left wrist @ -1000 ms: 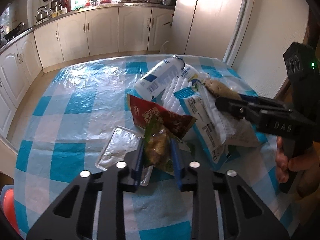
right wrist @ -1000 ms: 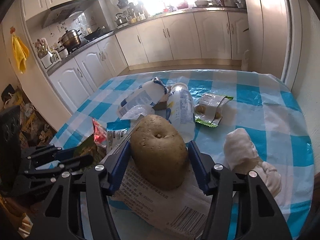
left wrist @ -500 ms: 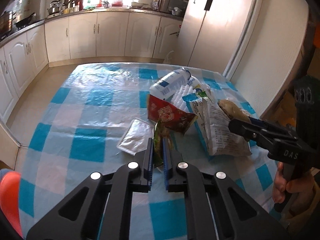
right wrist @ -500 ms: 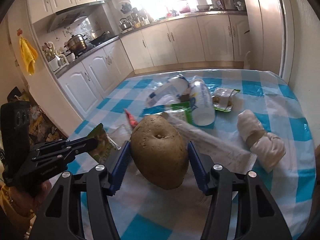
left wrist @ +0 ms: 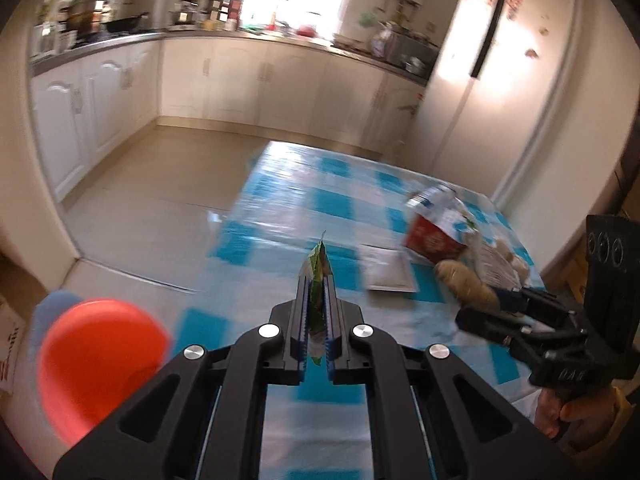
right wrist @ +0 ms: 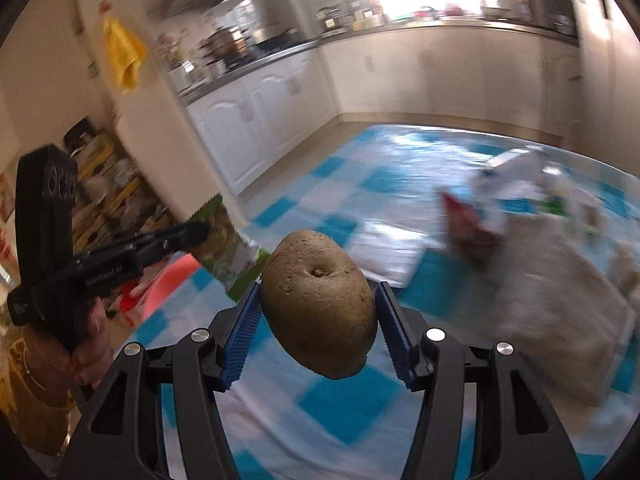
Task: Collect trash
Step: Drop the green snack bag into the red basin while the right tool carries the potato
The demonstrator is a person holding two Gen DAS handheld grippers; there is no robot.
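My left gripper [left wrist: 316, 280] is shut on a green snack wrapper [left wrist: 318, 264] and holds it edge-on above the table's left side; the wrapper also shows in the right wrist view [right wrist: 224, 240]. My right gripper [right wrist: 318, 292] is shut on a brown potato [right wrist: 320, 304], lifted off the table; the potato also shows in the left wrist view [left wrist: 466, 286]. More trash lies on the blue-checked tablecloth [left wrist: 280, 216]: a red wrapper [left wrist: 430, 238], a silver pouch [left wrist: 388, 276], a white bottle [left wrist: 438, 196] and a printed paper bag [right wrist: 560, 280].
An orange-red bin [left wrist: 100, 356] stands on the floor left of the table, also in the right wrist view [right wrist: 168, 284]. White kitchen cabinets [left wrist: 240, 80] line the far walls. A fridge [left wrist: 500, 80] stands behind the table.
Both grippers have swung left and pulled back from the trash pile, carrying the wrapper and the potato. The orange-red bin has come into fuller view at lower left.
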